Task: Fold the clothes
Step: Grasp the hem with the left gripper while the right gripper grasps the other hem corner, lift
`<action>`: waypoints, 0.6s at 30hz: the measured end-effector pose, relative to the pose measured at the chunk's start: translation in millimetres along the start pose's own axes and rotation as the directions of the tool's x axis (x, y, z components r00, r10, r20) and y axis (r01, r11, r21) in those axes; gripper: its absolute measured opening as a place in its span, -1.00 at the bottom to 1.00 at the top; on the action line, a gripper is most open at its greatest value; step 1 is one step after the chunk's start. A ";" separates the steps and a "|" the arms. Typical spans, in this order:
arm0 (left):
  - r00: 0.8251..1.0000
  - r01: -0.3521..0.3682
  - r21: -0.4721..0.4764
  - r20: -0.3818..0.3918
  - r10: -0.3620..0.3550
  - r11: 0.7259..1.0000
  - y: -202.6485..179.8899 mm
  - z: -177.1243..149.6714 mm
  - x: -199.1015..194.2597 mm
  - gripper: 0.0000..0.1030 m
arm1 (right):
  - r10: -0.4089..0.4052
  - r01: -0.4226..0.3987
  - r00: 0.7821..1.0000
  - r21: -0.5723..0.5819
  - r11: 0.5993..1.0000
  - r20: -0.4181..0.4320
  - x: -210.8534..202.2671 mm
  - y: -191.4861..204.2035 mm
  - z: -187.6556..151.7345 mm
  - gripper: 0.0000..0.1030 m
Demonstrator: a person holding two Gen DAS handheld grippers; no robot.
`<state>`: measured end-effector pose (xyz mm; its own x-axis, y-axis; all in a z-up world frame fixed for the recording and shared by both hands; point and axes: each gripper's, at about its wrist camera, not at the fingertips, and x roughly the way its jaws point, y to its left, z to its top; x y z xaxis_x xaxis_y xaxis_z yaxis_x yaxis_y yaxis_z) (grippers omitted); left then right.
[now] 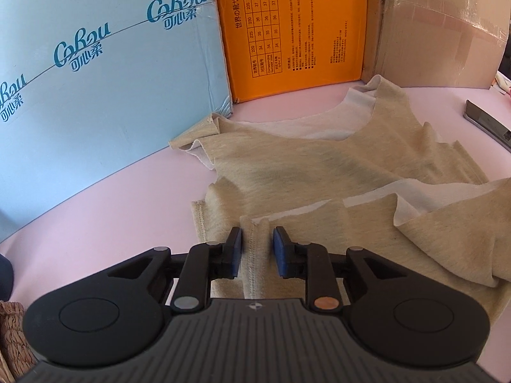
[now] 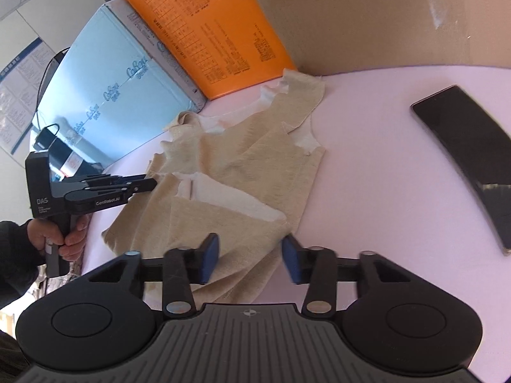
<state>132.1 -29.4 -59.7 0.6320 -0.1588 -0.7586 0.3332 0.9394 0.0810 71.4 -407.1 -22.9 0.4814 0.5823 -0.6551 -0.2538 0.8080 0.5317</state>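
A beige sleeveless garment lies rumpled on the pink tabletop, its lower part turned up so the white inside shows. My left gripper is open only narrowly. A raised ridge of the stitched hem stands between its blue pads, touching the left pad. The right wrist view shows that gripper at the left edge of the garment, held by a hand. My right gripper is wide open, its pads either side of the garment's near corner, gripping nothing.
A light blue carton, an orange box and a brown cardboard box wall off the far side. A dark phone lies on the table right of the garment. A woven item sits at the near left.
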 end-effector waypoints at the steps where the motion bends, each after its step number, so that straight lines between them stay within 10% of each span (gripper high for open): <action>1: 1.000 -0.001 0.000 0.011 0.001 1.000 0.8 0.0 -3.2 -0.88 | -0.007 0.007 1.000 -0.037 0.999 0.001 0.8 6.3 0.4 -0.94; 4: 0.998 0.001 -0.012 0.060 -0.001 1.000 5.0 0.7 -18.6 -0.88 | -0.015 0.027 0.999 -0.283 0.959 0.044 -7.0 45.1 0.4 -0.94; 8: 0.992 0.008 -0.058 0.125 0.000 0.998 12.2 3.5 -45.9 -0.88 | -0.049 0.082 0.996 -0.607 0.791 0.071 -12.7 92.9 -14.2 -0.94; 18: 0.937 -0.006 -0.212 0.340 0.080 0.977 36.3 18.9 -128.3 -0.89 | -0.043 0.268 0.939 -0.649 0.712 0.341 -69.4 120.8 27.5 -0.94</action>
<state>76.3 19.4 52.8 0.8565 -0.1769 -0.4849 0.1730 0.9835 -0.0532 30.4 -352.4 101.5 0.7491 0.4813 -0.4552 -0.5959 0.7897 -0.1458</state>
